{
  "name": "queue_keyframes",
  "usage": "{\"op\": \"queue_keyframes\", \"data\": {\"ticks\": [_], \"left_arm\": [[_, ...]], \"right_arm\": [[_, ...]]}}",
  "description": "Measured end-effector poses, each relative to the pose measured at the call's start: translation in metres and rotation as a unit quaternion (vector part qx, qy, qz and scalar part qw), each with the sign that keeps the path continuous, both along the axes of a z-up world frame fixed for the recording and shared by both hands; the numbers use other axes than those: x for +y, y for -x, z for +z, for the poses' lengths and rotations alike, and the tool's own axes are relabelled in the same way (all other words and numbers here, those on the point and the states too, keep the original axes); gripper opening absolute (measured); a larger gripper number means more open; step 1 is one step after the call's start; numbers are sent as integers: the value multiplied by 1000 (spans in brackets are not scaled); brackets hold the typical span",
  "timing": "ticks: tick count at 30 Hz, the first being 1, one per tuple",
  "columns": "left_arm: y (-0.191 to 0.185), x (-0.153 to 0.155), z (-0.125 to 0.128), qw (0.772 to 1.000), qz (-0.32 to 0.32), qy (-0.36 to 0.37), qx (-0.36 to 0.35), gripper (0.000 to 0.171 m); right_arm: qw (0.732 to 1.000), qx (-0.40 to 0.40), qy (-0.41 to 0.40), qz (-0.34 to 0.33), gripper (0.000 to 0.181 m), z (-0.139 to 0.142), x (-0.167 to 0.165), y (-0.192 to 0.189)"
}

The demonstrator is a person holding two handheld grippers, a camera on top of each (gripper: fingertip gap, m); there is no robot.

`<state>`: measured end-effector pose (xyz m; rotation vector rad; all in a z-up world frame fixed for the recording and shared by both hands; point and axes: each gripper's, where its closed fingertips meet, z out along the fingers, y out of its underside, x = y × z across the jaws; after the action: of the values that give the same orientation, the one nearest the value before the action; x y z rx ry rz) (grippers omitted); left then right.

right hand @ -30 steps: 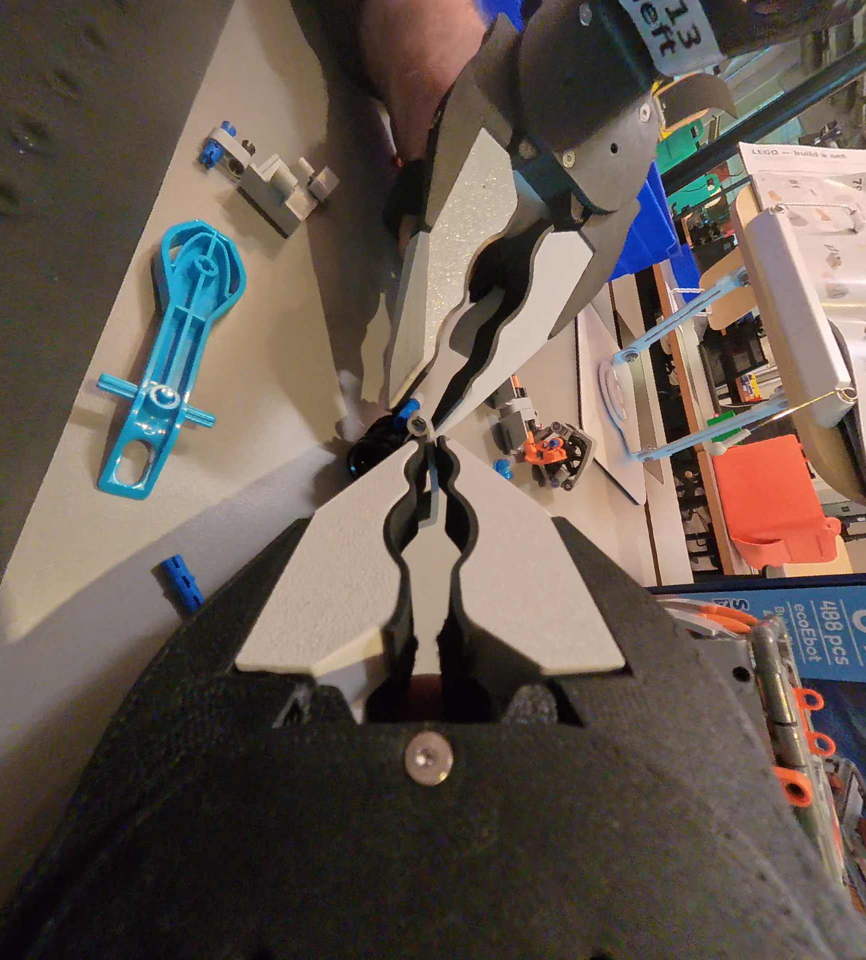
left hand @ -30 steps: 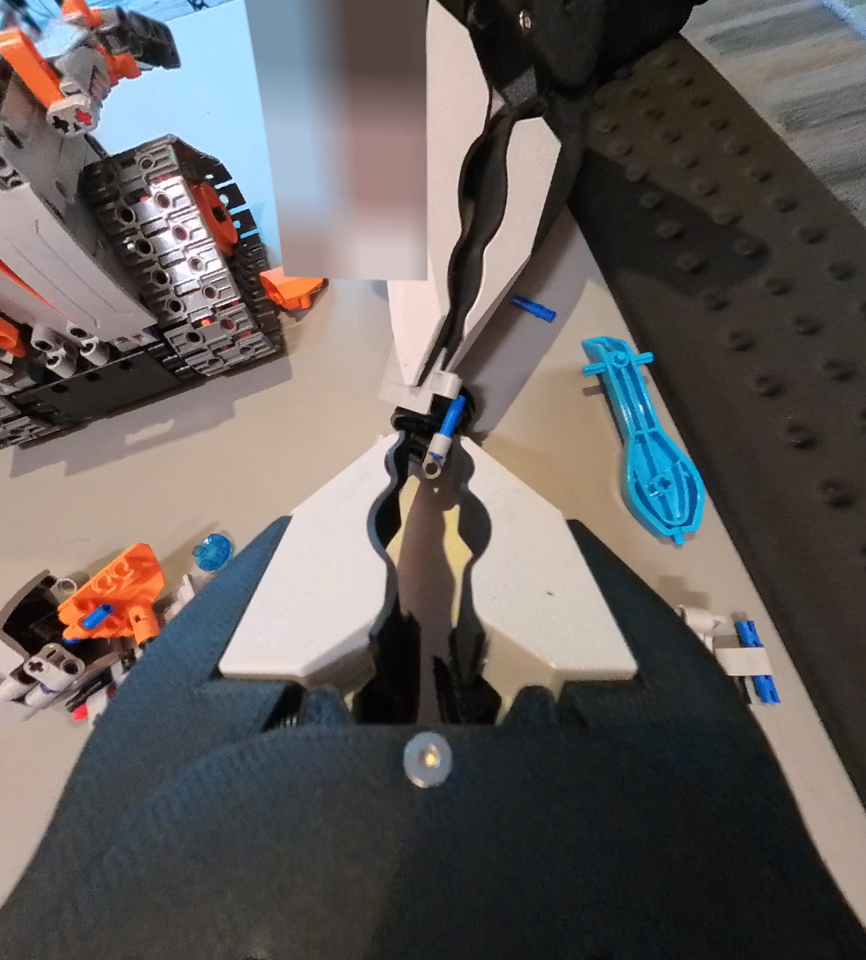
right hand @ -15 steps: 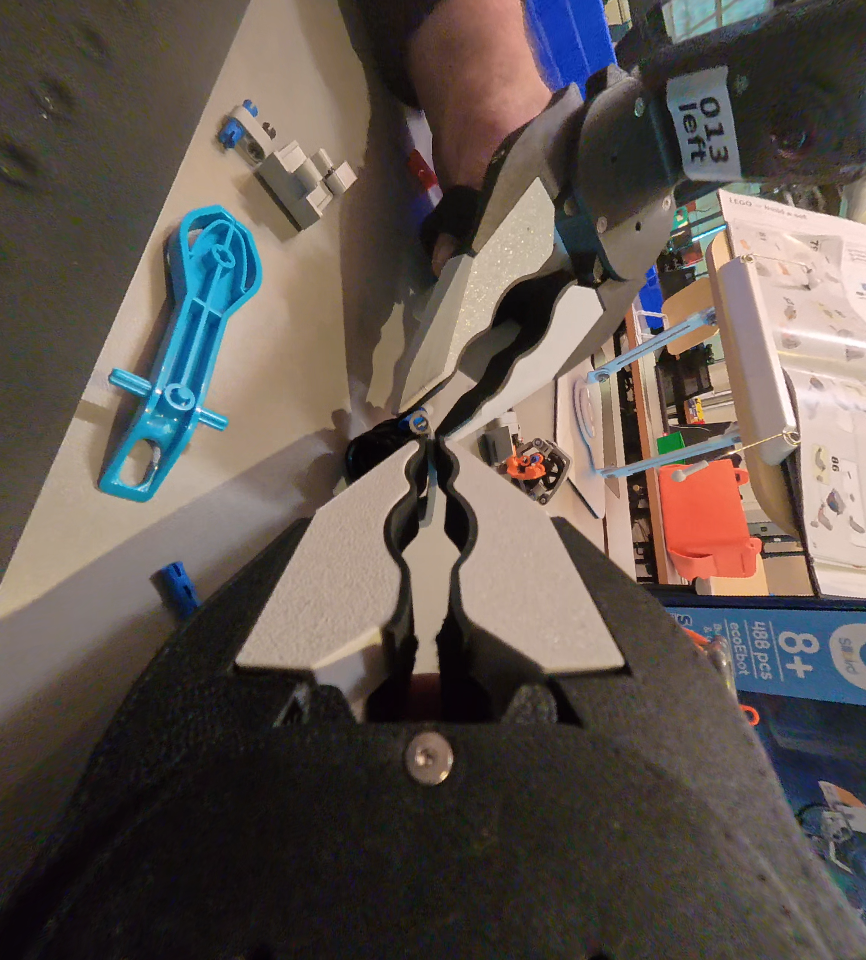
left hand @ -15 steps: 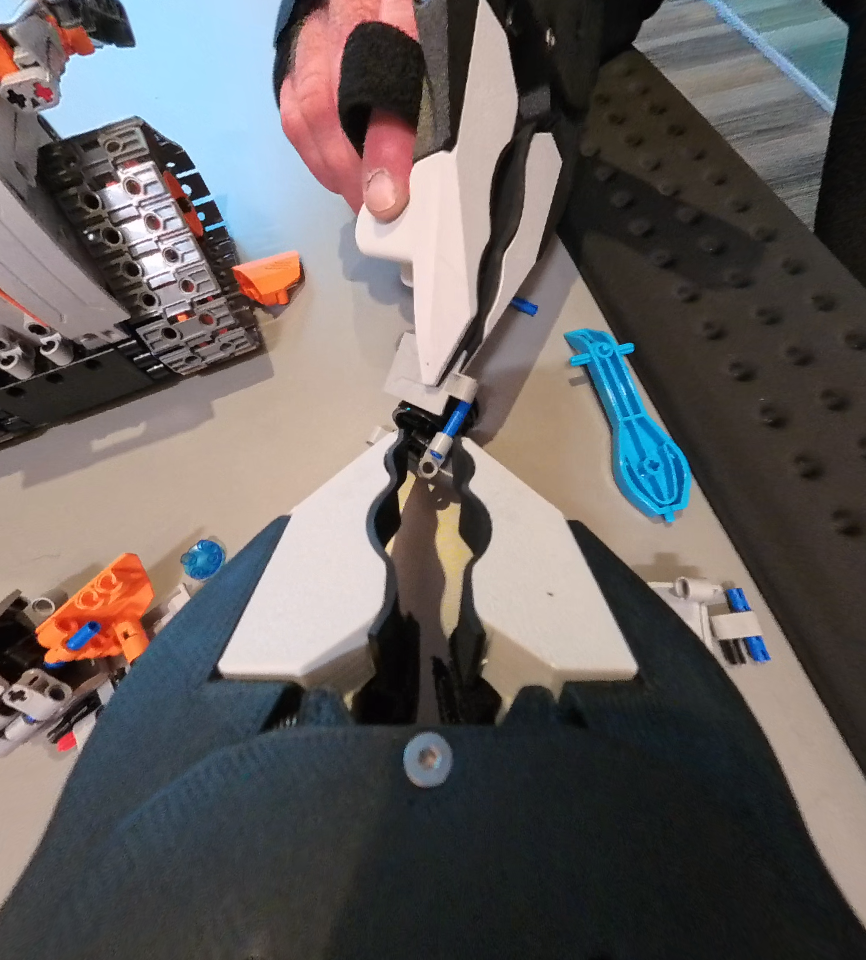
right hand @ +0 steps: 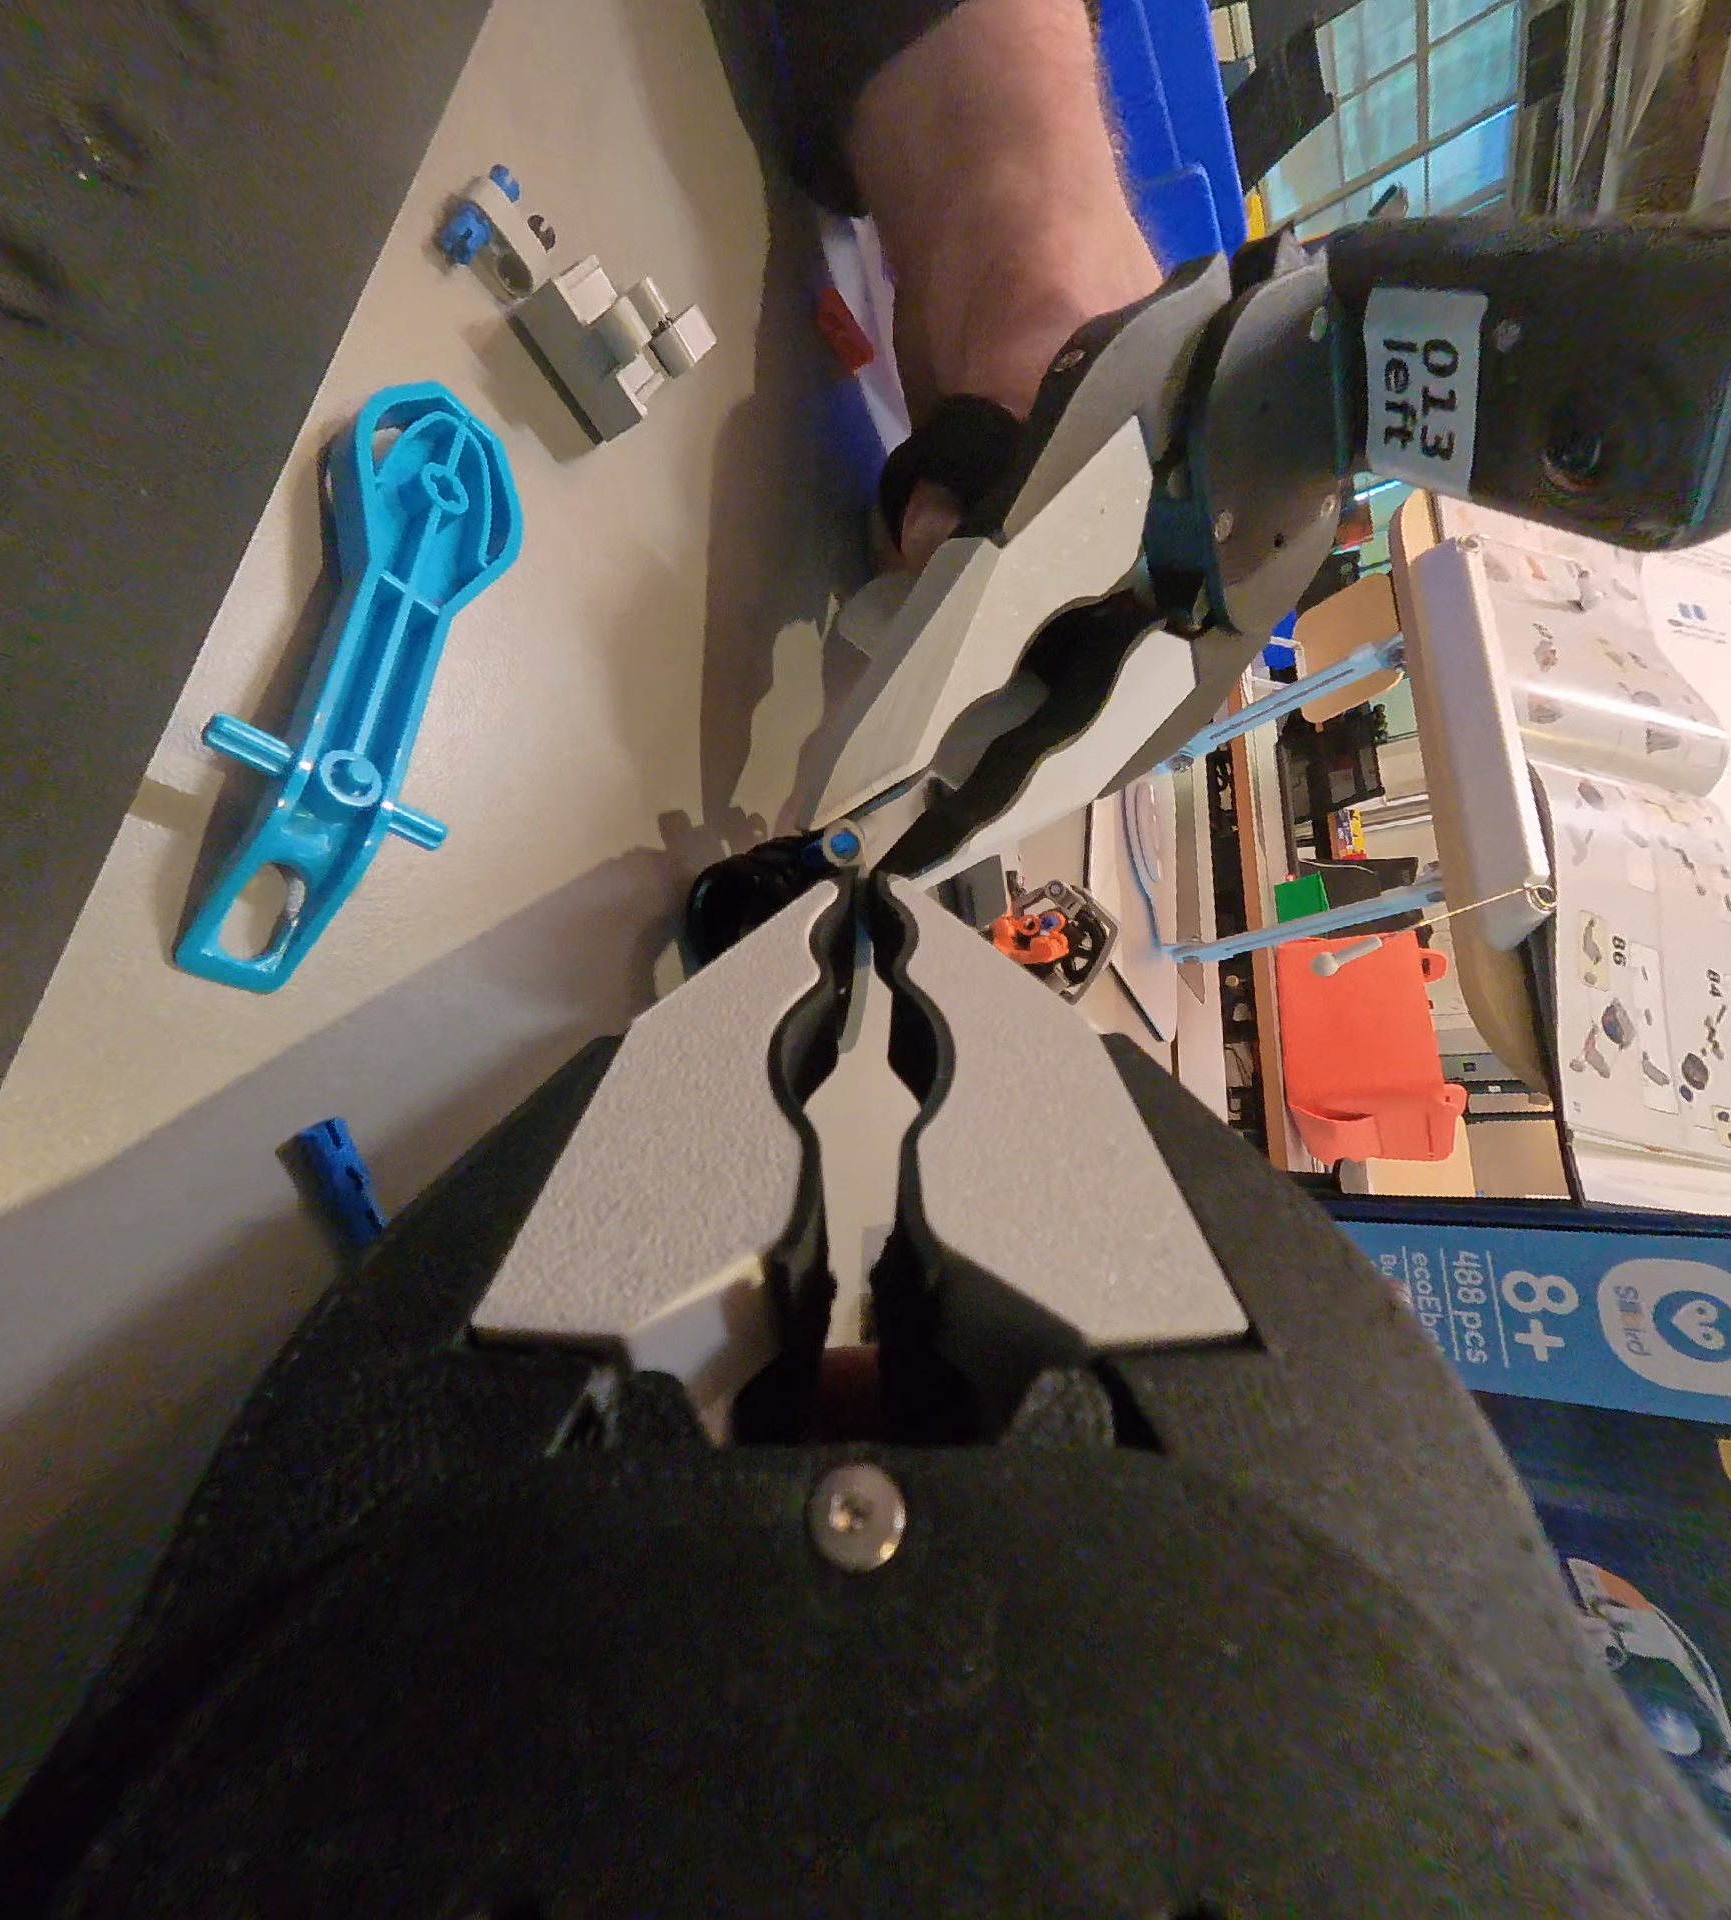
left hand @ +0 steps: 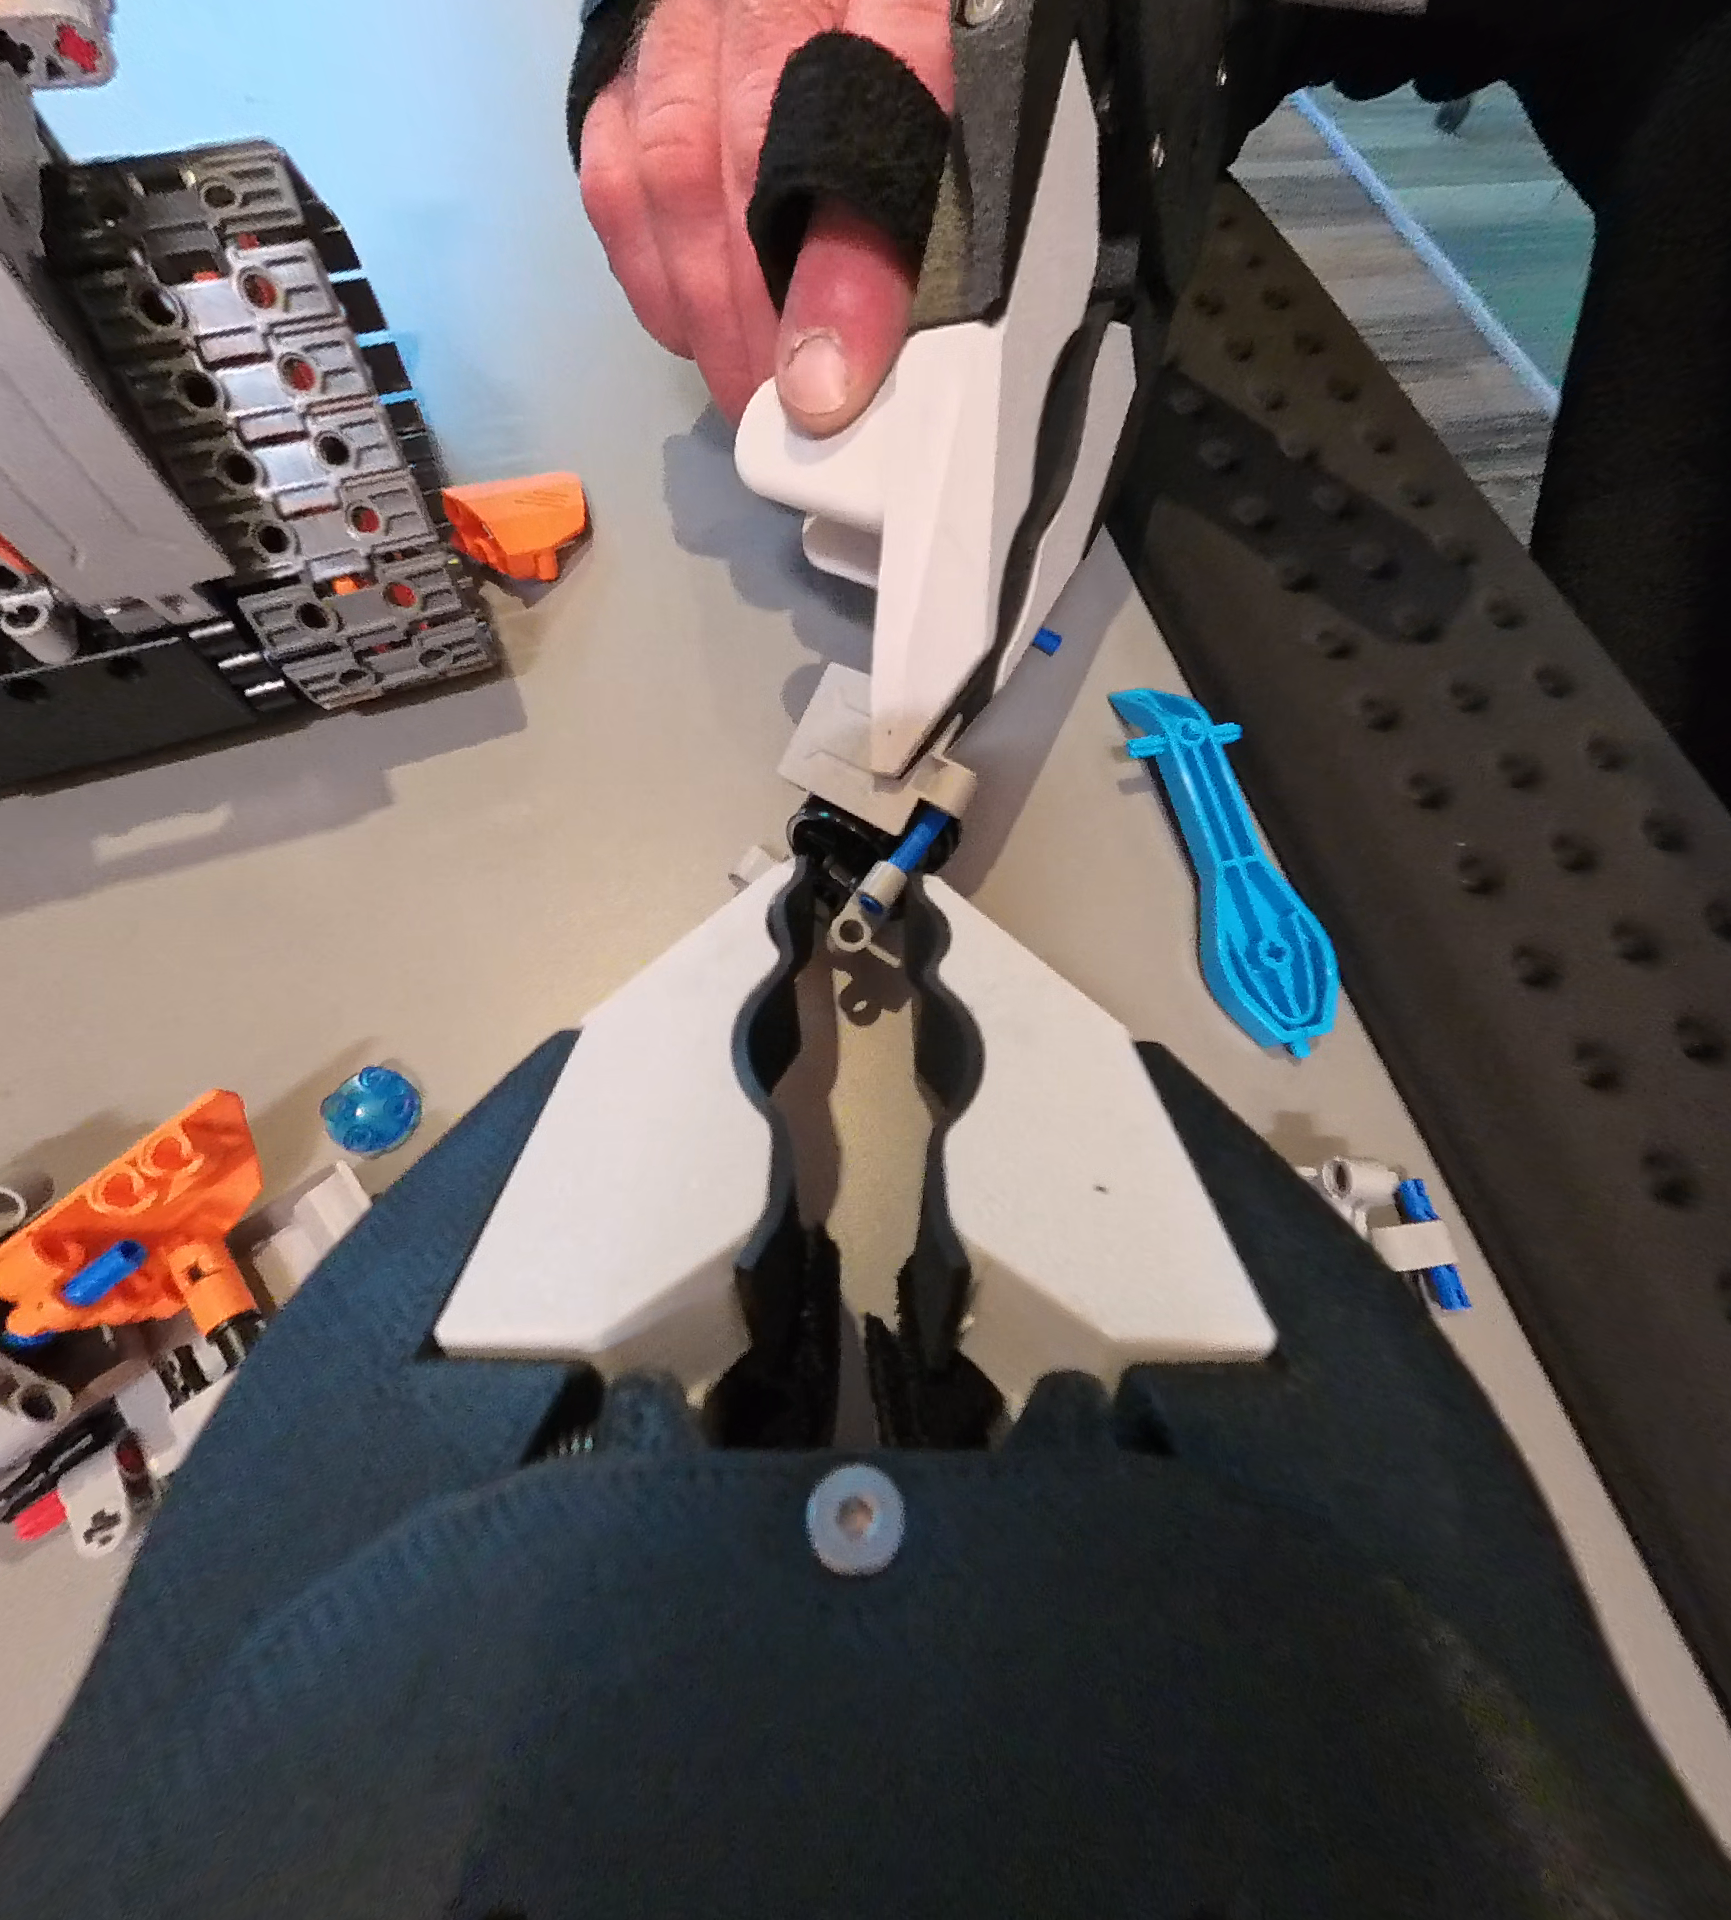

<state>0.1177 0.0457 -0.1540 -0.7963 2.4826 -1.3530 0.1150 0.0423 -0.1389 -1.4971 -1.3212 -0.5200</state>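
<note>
At 9 to 11 o'clock in the left wrist view a tracked brick model [left hand: 217,416] is cut off by the edge, an orange wedge piece [left hand: 518,520] lying just beside its tread. At 8 o'clock an orange-and-grey sub-build [left hand: 113,1236] is half hidden behind the tool's body, with a clear blue round stud [left hand: 370,1110] near it on the grey desk [left hand: 528,883]. A hand [left hand: 736,208] at 12 o'clock holds the right tool [left hand: 908,753], which is clenched on a flat grey panel [left hand: 835,743]. The left tool [left hand: 861,899] meets it tip to tip. Its fingers are narrowed on a grey connector [left hand: 853,928] that carries a blue pin [left hand: 911,840], with a black round part [left hand: 825,831] just behind. How these small parts join is hard to make out, and whether they rest on the desk or are lifted off it cannot be told. At 3 o'clock lies a bright blue plastic lever [left hand: 1240,894], apart from both tools. A grey-and-blue connector cluster [left hand: 1401,1226] sits at 4 o'clock beside a black studded mat [left hand: 1567,831]. In the right wrist view a printed box [right hand: 1619,1351] is cut off at 4 o'clock.
</note>
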Motion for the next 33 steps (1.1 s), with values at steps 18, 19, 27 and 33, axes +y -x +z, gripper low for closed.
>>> {"op": "queue_keyframes", "data": {"ticks": [18,19,27,33], "left_arm": [[-3,4,2,999,4,31,35,14],[-3,4,2,999,2,31,35,14],[-2,5,2,999,0,32,37,14],[-3,4,2,998,-4,37,43,14]], "right_arm": [[999,-38,-25,-27,0,1,5,-9],[998,-48,-32,-25,0,1,5,-7],[995,-77,-57,-31,0,3,8,-8],[993,-102,-55,-20,0,-2,6,-5]]}}
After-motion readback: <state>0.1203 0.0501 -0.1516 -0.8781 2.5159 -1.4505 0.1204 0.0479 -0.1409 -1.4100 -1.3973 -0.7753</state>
